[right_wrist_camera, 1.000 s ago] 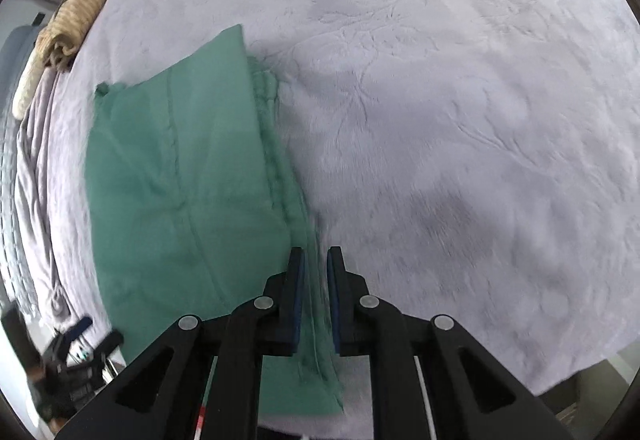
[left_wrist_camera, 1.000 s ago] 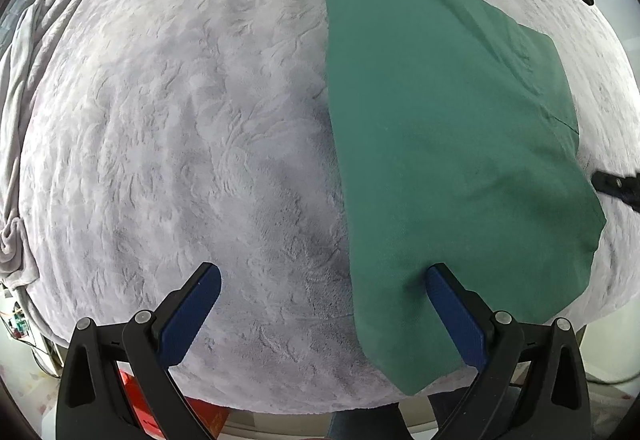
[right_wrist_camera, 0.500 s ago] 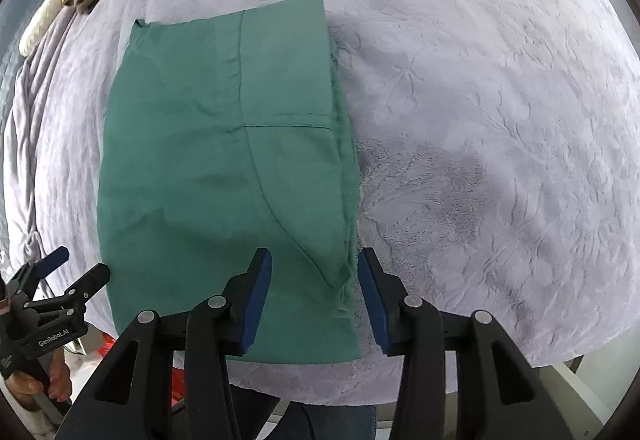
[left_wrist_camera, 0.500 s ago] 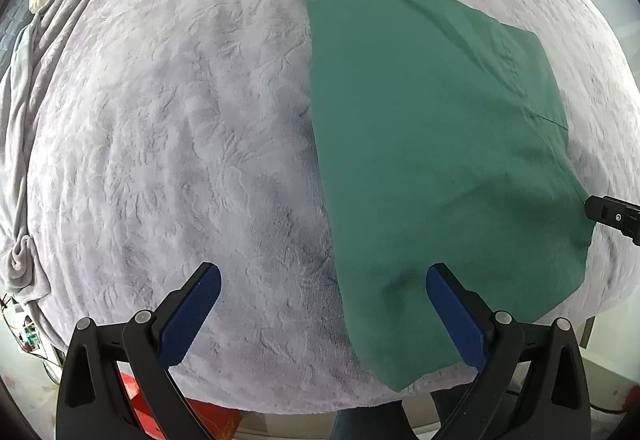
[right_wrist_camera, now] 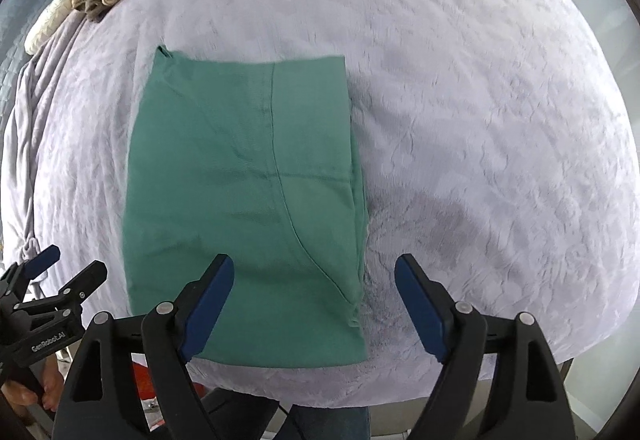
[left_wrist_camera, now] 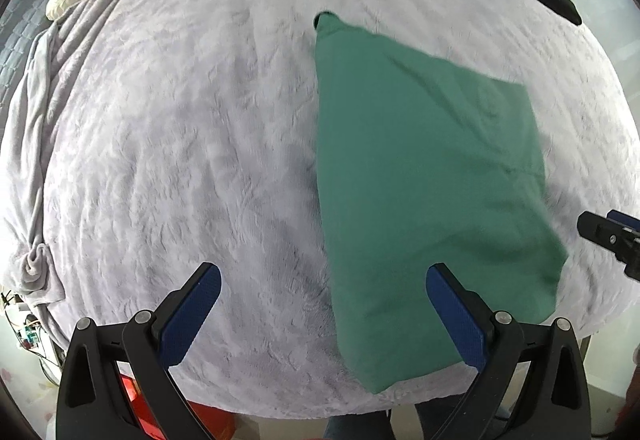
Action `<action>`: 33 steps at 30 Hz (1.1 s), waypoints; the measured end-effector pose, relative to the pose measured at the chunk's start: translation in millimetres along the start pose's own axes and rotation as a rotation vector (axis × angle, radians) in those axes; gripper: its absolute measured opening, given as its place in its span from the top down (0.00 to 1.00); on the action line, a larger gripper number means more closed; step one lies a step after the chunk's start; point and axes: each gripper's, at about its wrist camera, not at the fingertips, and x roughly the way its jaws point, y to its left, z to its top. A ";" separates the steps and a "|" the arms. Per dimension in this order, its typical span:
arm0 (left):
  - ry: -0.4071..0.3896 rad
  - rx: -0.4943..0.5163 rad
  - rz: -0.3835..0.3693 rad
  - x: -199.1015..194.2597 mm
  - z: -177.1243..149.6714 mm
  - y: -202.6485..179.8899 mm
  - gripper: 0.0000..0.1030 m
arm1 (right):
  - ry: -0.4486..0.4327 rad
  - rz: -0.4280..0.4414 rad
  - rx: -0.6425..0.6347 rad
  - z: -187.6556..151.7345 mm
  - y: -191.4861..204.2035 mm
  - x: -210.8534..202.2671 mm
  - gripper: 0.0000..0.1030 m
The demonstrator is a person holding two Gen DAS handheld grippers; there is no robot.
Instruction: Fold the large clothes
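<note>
The green garment (right_wrist_camera: pixel 244 208) lies folded flat near the bed's (right_wrist_camera: pixel 480 120) front edge. The right gripper (right_wrist_camera: pixel 314 300), jaws just opened, and the left gripper (left_wrist_camera: pixel 320 312), jaws apart, hang empty above it, clearing the finished fold.

Both fisheye views are bright and evenly lit by soft, diffuse daylight. The bed (left_wrist_camera: pixel 200 160) bulges into a dome, and black vignette fills the corners around it. A faint grey shadow lies on the bed just right of the green garment (right_wrist_camera: pixel 248 180). Slight motion blur softens the garment's edges; no glare.
</note>
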 end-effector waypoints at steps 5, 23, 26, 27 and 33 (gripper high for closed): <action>-0.016 -0.011 -0.030 -9.0 3.2 -6.4 0.00 | -0.019 -0.006 0.008 1.2 8.6 -6.0 0.16; -0.022 -0.001 0.018 -15.4 3.8 -16.4 0.00 | -0.042 -0.065 -0.004 -1.5 22.6 -19.0 0.16; -0.027 0.010 0.019 -16.8 3.5 -18.9 0.00 | -0.040 -0.070 -0.007 -1.6 24.1 -19.2 0.16; -0.030 0.013 0.021 -17.3 3.2 -19.6 0.00 | -0.039 -0.071 -0.007 -1.5 24.2 -19.0 0.16; -0.035 0.016 0.025 -18.8 2.6 -21.1 0.00 | -0.027 -0.070 -0.005 -1.9 24.2 -18.7 0.16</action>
